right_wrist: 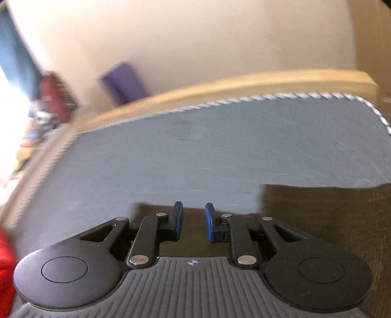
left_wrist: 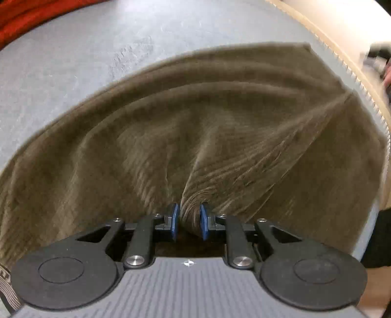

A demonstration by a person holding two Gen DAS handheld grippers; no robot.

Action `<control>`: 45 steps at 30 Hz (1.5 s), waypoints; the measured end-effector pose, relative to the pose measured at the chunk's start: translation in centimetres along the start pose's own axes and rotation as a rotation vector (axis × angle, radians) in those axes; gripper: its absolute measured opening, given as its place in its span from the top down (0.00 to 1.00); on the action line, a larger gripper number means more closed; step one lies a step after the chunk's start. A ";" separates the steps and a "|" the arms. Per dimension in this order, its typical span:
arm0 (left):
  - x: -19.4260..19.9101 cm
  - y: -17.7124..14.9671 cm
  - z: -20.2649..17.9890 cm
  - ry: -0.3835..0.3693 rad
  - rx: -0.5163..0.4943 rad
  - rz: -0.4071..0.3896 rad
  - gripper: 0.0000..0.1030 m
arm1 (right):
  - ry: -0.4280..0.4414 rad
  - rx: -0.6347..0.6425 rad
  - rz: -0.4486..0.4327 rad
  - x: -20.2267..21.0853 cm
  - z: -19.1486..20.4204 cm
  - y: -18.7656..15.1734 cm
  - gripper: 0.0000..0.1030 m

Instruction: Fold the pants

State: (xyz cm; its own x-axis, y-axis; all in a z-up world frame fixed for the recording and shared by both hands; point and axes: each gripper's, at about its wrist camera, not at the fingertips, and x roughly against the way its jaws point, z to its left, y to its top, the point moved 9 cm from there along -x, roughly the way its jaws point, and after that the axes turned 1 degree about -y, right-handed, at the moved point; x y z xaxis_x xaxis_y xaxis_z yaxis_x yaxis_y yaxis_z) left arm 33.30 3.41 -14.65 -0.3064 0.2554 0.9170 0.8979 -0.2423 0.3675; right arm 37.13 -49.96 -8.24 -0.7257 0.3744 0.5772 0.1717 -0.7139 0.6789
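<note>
Brown corduroy pants (left_wrist: 220, 137) lie spread across a grey mat (left_wrist: 73, 73) and fill most of the left wrist view. My left gripper (left_wrist: 190, 217) is shut on a bunched fold of the pants at their near edge, and creases fan out from the pinch. In the right wrist view my right gripper (right_wrist: 193, 220) is open and empty, with a gap between its blue pads (right_wrist: 209, 225). It hovers over an edge of the pants (right_wrist: 317, 215), which lie below and to its right on the grey mat (right_wrist: 195, 151).
The mat has a rope-like striped trim (right_wrist: 244, 100) and lies on a tan surface (right_wrist: 220, 83). Red cloth (left_wrist: 29, 17) lies beyond the mat's far left. A purple object (right_wrist: 124, 80) and blurred clutter (right_wrist: 48, 97) stand by a cream wall.
</note>
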 end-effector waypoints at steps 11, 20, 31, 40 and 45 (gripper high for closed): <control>15.3 1.5 -0.8 0.026 0.161 -0.285 0.74 | 0.564 0.402 0.082 20.8 13.0 -4.7 0.76; 24.8 -9.7 -1.5 0.183 0.013 -0.441 0.38 | 0.825 0.876 0.211 33.0 10.5 -18.1 0.76; 18.4 -19.6 7.2 0.138 0.474 -0.232 0.57 | 0.788 1.177 0.476 31.4 3.6 -31.2 0.76; 17.0 -22.3 10.2 0.096 0.590 -0.138 0.50 | 0.842 1.303 0.560 32.9 2.0 -35.4 0.75; 16.4 -23.9 10.6 0.084 0.598 -0.088 0.37 | 0.921 1.401 0.592 34.4 1.1 -37.6 0.61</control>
State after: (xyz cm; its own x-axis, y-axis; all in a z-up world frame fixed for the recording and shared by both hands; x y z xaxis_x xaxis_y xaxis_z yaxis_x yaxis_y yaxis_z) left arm 10.19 23.26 -10.06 -0.3895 0.1696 0.9053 0.8824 0.3504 0.3141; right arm 6.50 -9.57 -13.39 -0.3804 -0.4931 0.7824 0.5517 0.5580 0.6199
